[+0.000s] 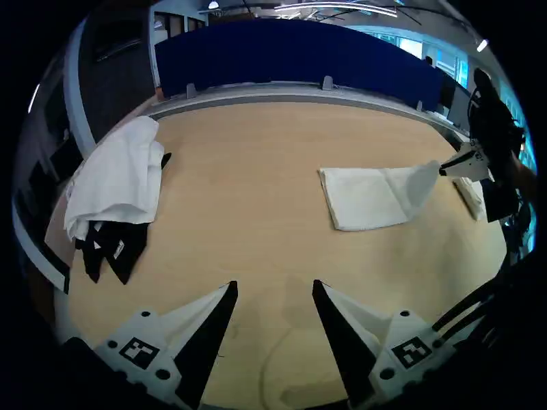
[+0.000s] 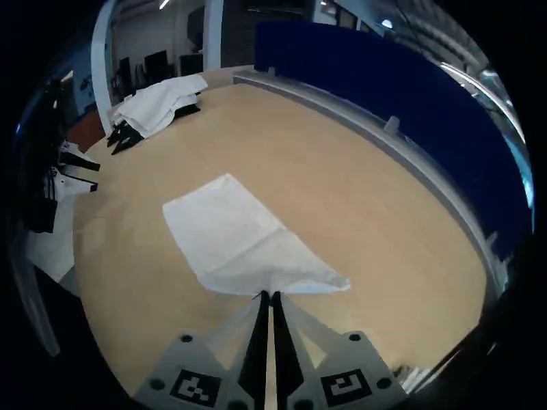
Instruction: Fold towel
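Observation:
A white towel (image 2: 232,239) lies on the wooden table (image 2: 328,171), partly folded, with its near edge lifted. My right gripper (image 2: 269,295) is shut on that near edge, pinching the cloth between both fingers. In the left gripper view the same towel (image 1: 372,197) lies at the right of the table, its right end held up by the right gripper (image 1: 443,168). My left gripper (image 1: 273,290) hovers open above bare table near the front edge, with nothing between its fingers. In the right gripper view the left gripper (image 2: 94,176) appears far off at the left edge.
A pile of white cloth (image 1: 119,178) over dark garments (image 1: 113,249) sits at the table's left side. A blue partition (image 1: 294,55) runs along the table's far edge. Another white cloth (image 1: 473,198) lies at the right edge near a person's dark sleeve.

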Action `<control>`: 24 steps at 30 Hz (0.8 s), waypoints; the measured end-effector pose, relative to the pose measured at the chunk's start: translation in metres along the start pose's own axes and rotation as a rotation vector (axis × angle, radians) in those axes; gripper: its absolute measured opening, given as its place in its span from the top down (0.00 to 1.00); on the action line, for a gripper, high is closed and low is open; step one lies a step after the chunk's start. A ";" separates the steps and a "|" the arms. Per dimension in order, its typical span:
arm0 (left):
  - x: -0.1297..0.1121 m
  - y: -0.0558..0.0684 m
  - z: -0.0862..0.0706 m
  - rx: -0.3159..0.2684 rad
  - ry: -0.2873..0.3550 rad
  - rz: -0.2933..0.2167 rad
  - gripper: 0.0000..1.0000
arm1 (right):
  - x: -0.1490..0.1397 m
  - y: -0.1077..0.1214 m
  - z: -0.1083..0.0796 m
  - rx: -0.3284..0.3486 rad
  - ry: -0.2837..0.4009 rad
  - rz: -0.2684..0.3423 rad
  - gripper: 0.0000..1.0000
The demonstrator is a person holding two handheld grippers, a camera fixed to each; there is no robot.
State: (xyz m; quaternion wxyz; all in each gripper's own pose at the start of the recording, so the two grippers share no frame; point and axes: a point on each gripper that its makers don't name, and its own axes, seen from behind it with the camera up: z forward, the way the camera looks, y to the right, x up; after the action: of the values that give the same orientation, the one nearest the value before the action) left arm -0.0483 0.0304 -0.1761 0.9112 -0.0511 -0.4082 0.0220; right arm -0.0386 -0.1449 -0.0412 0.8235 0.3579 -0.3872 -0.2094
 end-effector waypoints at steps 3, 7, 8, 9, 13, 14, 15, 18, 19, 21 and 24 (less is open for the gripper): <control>0.000 -0.001 -0.002 0.001 0.002 -0.006 0.20 | 0.011 -0.002 -0.002 0.001 0.012 -0.019 0.96; 0.000 -0.002 -0.004 -0.001 0.006 -0.009 0.19 | 0.017 -0.003 -0.002 0.002 0.014 -0.039 0.96; 0.000 -0.002 -0.004 -0.001 0.006 -0.009 0.19 | 0.018 -0.003 -0.002 0.002 0.013 -0.043 0.96; 0.001 -0.002 -0.005 -0.001 0.007 -0.010 0.20 | 0.019 -0.004 -0.002 0.002 0.012 -0.046 0.96; 0.002 -0.002 -0.009 0.001 0.012 -0.014 0.20 | 0.027 -0.007 0.001 0.010 0.016 -0.063 0.96; 0.003 -0.003 -0.010 0.001 0.013 -0.015 0.20 | 0.029 -0.009 0.002 0.012 0.018 -0.068 0.96; 0.003 -0.003 -0.011 0.002 0.015 -0.016 0.20 | 0.032 -0.011 0.003 0.015 0.020 -0.074 0.96; 0.006 -0.005 -0.015 0.006 0.024 -0.021 0.19 | 0.043 -0.018 0.007 0.028 0.025 -0.099 0.96; 0.007 -0.005 -0.016 0.008 0.028 -0.024 0.19 | 0.047 -0.021 0.009 0.034 0.027 -0.108 0.96; 0.008 -0.006 -0.020 0.011 0.034 -0.029 0.19 | 0.055 -0.027 0.014 0.046 0.030 -0.125 0.96; 0.010 -0.009 -0.024 0.018 0.042 -0.038 0.20 | 0.067 -0.038 0.022 0.067 0.035 -0.152 0.96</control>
State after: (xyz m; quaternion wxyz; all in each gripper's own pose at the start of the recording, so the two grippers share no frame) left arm -0.0235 0.0204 -0.1838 0.9203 -0.0354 -0.3896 0.0073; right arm -0.0177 -0.2204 -0.0273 0.7994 0.4171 -0.3514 -0.2520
